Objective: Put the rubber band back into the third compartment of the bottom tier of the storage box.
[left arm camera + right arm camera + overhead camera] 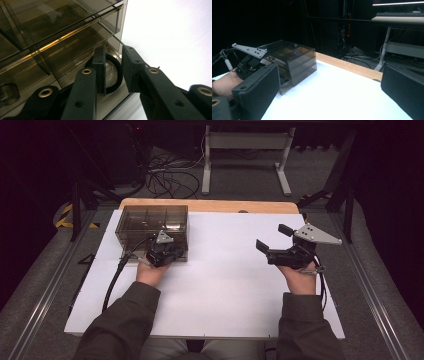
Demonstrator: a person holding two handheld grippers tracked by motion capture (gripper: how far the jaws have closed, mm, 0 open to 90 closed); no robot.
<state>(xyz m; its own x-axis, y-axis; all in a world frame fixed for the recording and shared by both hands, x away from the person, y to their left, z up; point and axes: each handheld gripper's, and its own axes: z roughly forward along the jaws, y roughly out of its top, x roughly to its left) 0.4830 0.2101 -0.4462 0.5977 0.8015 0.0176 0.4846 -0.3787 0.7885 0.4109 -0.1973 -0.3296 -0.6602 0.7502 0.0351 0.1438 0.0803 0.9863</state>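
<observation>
A smoky see-through drawer box (pixel 150 222) stands at the table's back left. My left gripper (pixel 172 251) is at the box's front right corner. In the left gripper view its jaws (pixel 114 53) stand narrowly apart around the right side of a black ring pull (pixel 119 75) on a drawer front (pixel 50 37); a thin gap shows beside the ring. My right gripper (pixel 274 237) hovers wide open over the right half of the table, with nothing between its fingers (pixel 330 87). From there the box (pixel 294 60) and the left gripper (pixel 249 66) appear at the left.
White sheet (pixel 225 285) covers the table, with a wooden edge (pixel 210 205) at the back. Beyond it are floor cables (pixel 165 177) and a white desk frame (pixel 245 150). Rails (pixel 50 285) run along both sides.
</observation>
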